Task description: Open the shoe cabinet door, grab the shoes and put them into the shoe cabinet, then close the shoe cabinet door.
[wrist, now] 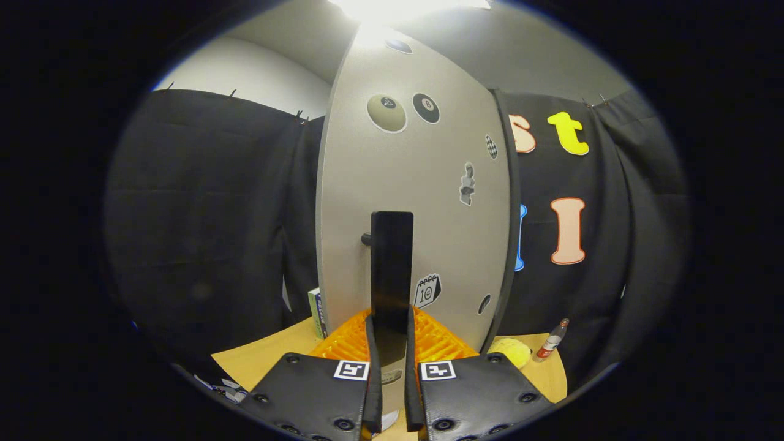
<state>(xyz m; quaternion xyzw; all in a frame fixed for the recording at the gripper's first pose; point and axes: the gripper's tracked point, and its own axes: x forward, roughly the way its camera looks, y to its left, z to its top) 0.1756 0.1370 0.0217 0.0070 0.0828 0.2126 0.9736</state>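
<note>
The shoe cabinet door (429,202) is a tall grey panel with several stickers, standing right in front of me. A black upright handle (392,263) is mounted on it by a short peg on its left side. My gripper (391,323) sits at the handle's lower end. The bar runs down between my two fingers, and both fingers (371,343) press against its sides. The door's dark right edge (509,245) shows against the booth cloth. I cannot tell how far the door is swung.
The door stands on a light wooden surface (269,358). A small box (316,312) stands by the door's lower left corner. To the lower right lie a yellow round object (511,352) and a small bottle (551,339). Black cloth hangs on both sides.
</note>
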